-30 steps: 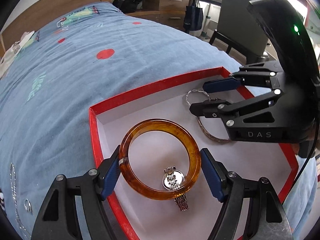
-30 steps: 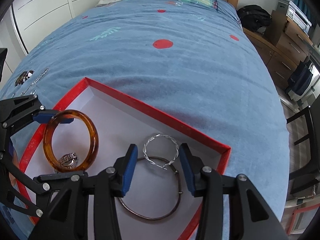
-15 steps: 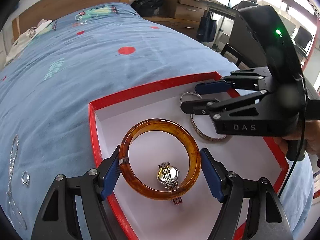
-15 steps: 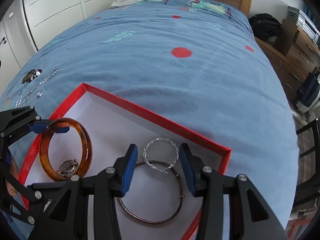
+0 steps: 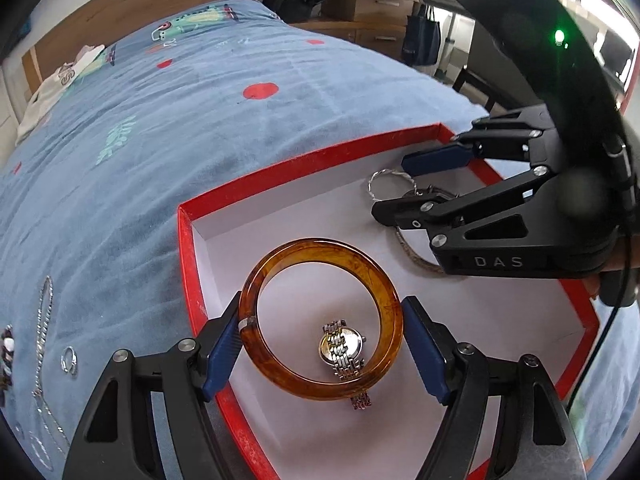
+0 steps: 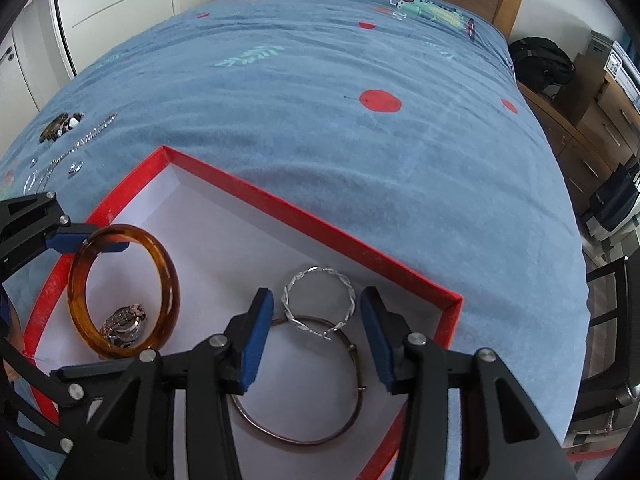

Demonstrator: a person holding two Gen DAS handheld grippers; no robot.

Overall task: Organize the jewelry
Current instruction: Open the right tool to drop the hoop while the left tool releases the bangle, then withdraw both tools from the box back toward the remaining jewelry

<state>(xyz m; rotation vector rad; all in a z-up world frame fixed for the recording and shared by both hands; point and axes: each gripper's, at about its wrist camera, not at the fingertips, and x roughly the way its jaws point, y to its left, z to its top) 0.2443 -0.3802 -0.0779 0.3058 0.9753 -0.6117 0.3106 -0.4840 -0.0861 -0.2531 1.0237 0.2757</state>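
A red box with a white floor lies on the blue bedspread. My left gripper is shut on an amber bangle, held tilted over a silver watch that lies in the box's near left part. In the right wrist view, the amber bangle stands nearly upright above the watch. My right gripper hangs over the box's right corner. Its jaws are opening on either side of a twisted silver bangle, and the pads are just clear of it. That bangle rests on a thin wire bangle.
Loose jewelry lies on the bedspread left of the box: a silver chain, a small ring and a dark brooch. The bed drops off on the right toward a chair and wooden drawers.
The right gripper's jaws have parted slightly around the twisted silver bangle and it has drifted a little sideways. The left gripper still holds the amber bangle over the watch.
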